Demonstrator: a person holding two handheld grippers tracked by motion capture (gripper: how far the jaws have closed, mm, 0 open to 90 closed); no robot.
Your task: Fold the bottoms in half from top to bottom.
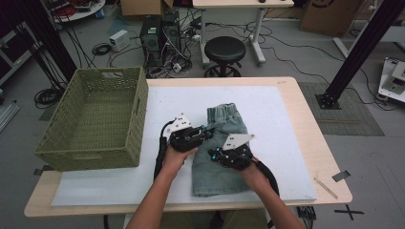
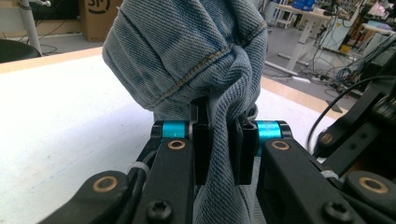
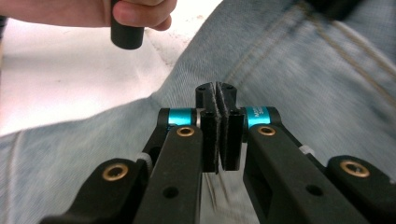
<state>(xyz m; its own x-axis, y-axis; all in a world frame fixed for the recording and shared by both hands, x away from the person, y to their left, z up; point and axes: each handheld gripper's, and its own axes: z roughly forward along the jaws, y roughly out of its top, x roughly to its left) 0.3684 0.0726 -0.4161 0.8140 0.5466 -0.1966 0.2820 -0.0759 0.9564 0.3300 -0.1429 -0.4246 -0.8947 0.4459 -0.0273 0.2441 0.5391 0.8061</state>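
A pale wooden table [image 1: 305, 129] carries everything here, and a white sheet [image 1: 272, 102] covers most of its top. Left of the left gripper [image 1: 206, 129], a green woven basket [image 1: 95, 119] sits on the sheet's edge. Under both grippers, denim shorts [image 1: 215, 174] lie on the sheet. Right of the right gripper [image 1: 212, 153], a thin stick [image 1: 326, 186] rests on bare wood.

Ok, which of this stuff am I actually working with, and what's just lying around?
In the job:
- denim shorts on the white mat
- left gripper, shut on a bunched fold of the denim
- right gripper, jaws together over the denim; any pinch can't be told

Lying about:
- green woven basket
- black stool
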